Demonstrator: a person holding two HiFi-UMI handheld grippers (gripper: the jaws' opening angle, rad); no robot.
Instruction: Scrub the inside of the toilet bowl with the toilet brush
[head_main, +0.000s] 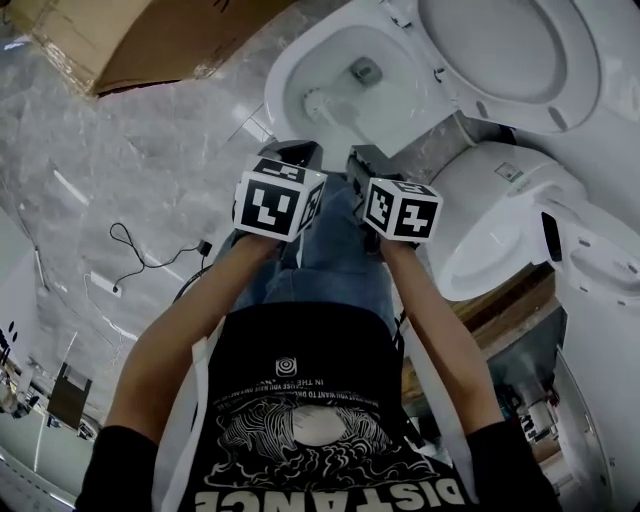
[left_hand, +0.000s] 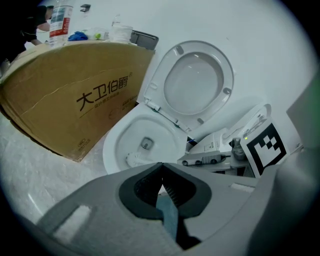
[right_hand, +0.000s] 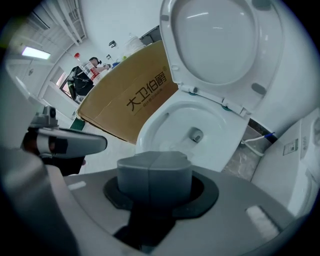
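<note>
Toilet bowl (head_main: 283, 72) stood open, lid up. Your L gripper (left_hand: 161, 170) & R gripper (right_hand: 153, 165) hung short of it, jaws pressed together, empty. Toilet brush (head_main: 318, 105) lay inside bowl, unheld. Scrubbing apparently not yet begun: grab, then scrub.

- The left gripper (left_hand: 161, 167) has its jaws meeting at the tips.
- Beyond them sits a white toilet bowl (left_hand: 165, 134) with its lid (left_hand: 195, 82) raised.
- The white head of a toilet brush (left_hand: 132, 159) lies inside the bowl, near its left wall.
- A printed cardboard box (left_hand: 75, 95) stands just left of the bowl, with a bottle (left_hand: 61, 22) on top.
</note>
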